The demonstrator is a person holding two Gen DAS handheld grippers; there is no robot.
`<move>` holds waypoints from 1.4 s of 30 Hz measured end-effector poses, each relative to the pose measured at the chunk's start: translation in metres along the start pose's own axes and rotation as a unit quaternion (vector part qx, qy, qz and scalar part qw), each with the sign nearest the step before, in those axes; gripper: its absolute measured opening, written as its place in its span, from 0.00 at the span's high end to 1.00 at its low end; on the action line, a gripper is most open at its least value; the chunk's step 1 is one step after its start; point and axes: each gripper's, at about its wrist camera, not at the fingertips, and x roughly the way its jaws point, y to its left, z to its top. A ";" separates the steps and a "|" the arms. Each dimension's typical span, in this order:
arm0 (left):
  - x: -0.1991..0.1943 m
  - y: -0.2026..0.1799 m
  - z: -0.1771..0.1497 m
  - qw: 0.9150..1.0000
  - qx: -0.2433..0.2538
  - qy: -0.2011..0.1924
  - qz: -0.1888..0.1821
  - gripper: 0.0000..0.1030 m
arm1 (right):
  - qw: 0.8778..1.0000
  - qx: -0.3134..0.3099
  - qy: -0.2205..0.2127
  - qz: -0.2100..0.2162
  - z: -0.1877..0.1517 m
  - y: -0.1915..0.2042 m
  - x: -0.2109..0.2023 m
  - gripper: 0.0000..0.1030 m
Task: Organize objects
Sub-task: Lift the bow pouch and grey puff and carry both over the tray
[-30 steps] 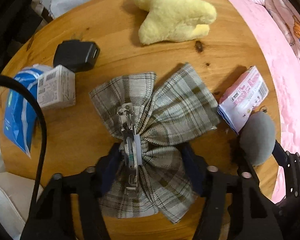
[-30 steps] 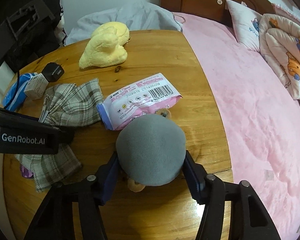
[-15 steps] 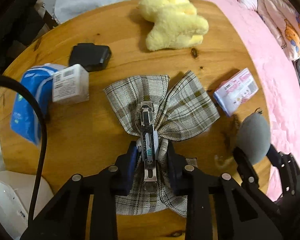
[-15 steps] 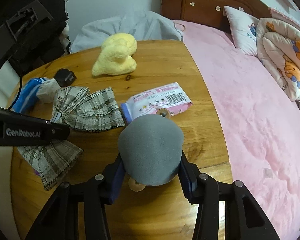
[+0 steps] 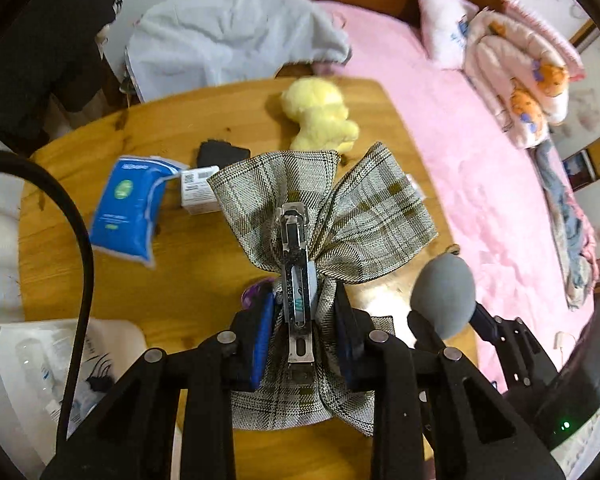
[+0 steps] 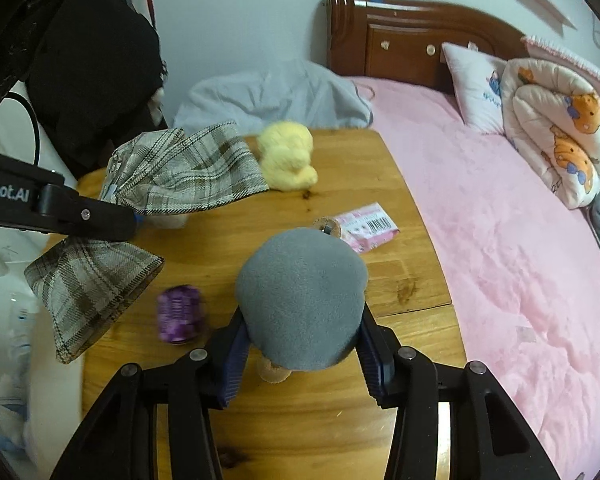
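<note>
left hand-held gripper [image 5: 300, 328] clamped on our plaid bow [image 5: 324, 208], right hand-held gripper [image 6: 300, 344] on the gray cap [image 6: 300, 296]; dangling tails could sweep the purple spool [image 6: 179, 314] off the tabletop [image 6: 340, 420].

Plaid bow [image 5: 324, 216]: one
Yellow plush [image 5: 320, 118]: one
Grey plush [image 6: 302, 300]: one
Tissue packs: two, blue [image 5: 126, 210] and pink [image 6: 366, 228]
Purple spool [image 6: 179, 314]: one

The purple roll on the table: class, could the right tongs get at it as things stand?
Probably not yet. The right tongs are shut on the grey plush toy, so they have no free grip. The purple roll lies bare on the wooden table, just left of them, with nothing on top of it.
</note>
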 end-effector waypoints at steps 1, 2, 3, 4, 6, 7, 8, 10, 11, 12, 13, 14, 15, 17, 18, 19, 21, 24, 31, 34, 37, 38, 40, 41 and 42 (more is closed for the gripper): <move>-0.012 0.002 -0.005 1.000 0.001 -0.004 -0.008 0.71 | 1.000 0.000 -0.005 0.001 -0.001 0.005 -0.009 0.52; -0.019 0.001 -0.008 1.000 0.002 -0.006 -0.014 0.71 | 1.000 0.001 -0.008 0.003 -0.002 0.009 -0.016 0.52; -0.024 0.006 -0.010 1.000 0.003 -0.009 -0.021 0.71 | 1.000 0.002 -0.014 0.005 -0.003 0.017 -0.028 0.52; -0.029 0.010 -0.012 1.000 0.005 -0.013 -0.025 0.71 | 1.000 0.001 -0.018 0.009 -0.003 0.023 -0.037 0.52; -0.052 0.019 -0.022 0.999 0.010 -0.026 -0.030 0.71 | 1.000 -0.001 -0.025 0.015 -0.005 0.035 -0.053 0.52; -0.066 0.023 -0.028 0.999 0.012 -0.033 -0.033 0.71 | 0.999 -0.005 -0.032 0.019 -0.006 0.046 -0.065 0.52; -0.078 0.027 -0.035 0.998 0.013 -0.041 -0.035 0.71 | 0.999 -0.009 -0.037 0.021 -0.006 0.053 -0.073 0.52; -0.100 0.039 -0.047 0.998 0.013 -0.055 -0.035 0.71 | 0.998 -0.018 -0.049 0.030 -0.007 0.071 -0.091 0.52; -0.110 0.046 -0.053 0.997 0.013 -0.061 -0.034 0.71 | 0.998 -0.024 -0.056 0.035 -0.008 0.082 -0.101 0.52; -0.117 0.054 -0.059 0.997 0.011 -0.067 -0.033 0.71 | 0.997 -0.029 -0.062 0.039 -0.009 0.090 -0.108 0.52; -0.123 0.062 -0.063 0.997 0.009 -0.072 -0.031 0.71 | 0.996 -0.037 -0.070 0.046 -0.010 0.102 -0.119 0.52; -0.130 0.069 -0.068 0.997 0.008 -0.077 -0.027 0.71 | 0.995 -0.042 -0.075 0.051 -0.011 0.110 -0.125 0.52; -0.136 0.078 -0.074 0.996 0.006 -0.081 -0.022 0.71 | 0.994 -0.050 -0.082 0.059 -0.013 0.123 -0.135 0.52; -0.147 0.092 -0.083 0.996 0.001 -0.087 -0.008 0.71 | 0.992 -0.060 -0.090 0.071 -0.015 0.138 -0.145 0.52; -0.151 0.098 -0.088 0.996 -0.002 -0.090 -0.002 0.71 | 0.990 -0.067 -0.093 0.078 -0.017 0.147 -0.151 0.52; -0.156 0.106 -0.093 0.996 -0.006 -0.092 0.006 0.71 | 0.989 -0.075 -0.097 0.085 -0.020 0.155 -0.157 0.52; -0.160 0.118 -0.102 0.995 -0.013 -0.095 0.021 0.71 | 0.985 -0.091 -0.104 0.098 -0.026 0.174 -0.167 0.52; -0.160 0.136 -0.115 0.995 -0.028 -0.090 0.040 0.71 | 0.981 -0.113 -0.111 0.112 -0.034 0.194 -0.175 0.52; -0.144 0.171 -0.140 0.992 -0.065 -0.069 0.081 0.71 | 0.973 -0.161 -0.104 0.125 -0.059 0.237 -0.172 0.52; -0.133 0.182 -0.148 0.991 -0.076 -0.058 0.095 0.71 | 0.971 -0.182 -0.097 0.125 -0.069 0.250 -0.166 0.52; -0.122 0.189 -0.155 0.989 -0.085 -0.047 0.107 0.71 | 0.968 -0.203 -0.080 0.124 -0.080 0.263 -0.155 0.52; -0.117 0.193 -0.156 0.989 -0.089 -0.043 0.109 0.71 | 0.967 -0.209 -0.075 0.125 -0.085 0.268 -0.152 0.52; -0.109 0.199 -0.159 0.988 -0.099 -0.031 0.111 0.71 | 0.965 -0.222 -0.063 0.127 -0.094 0.276 -0.147 0.51; -0.103 0.202 -0.161 0.988 -0.102 -0.026 0.112 0.71 | 0.963 -0.230 -0.058 0.126 -0.098 0.280 -0.144 0.51; -0.100 0.204 -0.163 0.988 -0.103 -0.023 0.115 0.71 | 0.962 -0.236 -0.054 0.124 -0.102 0.283 -0.141 0.51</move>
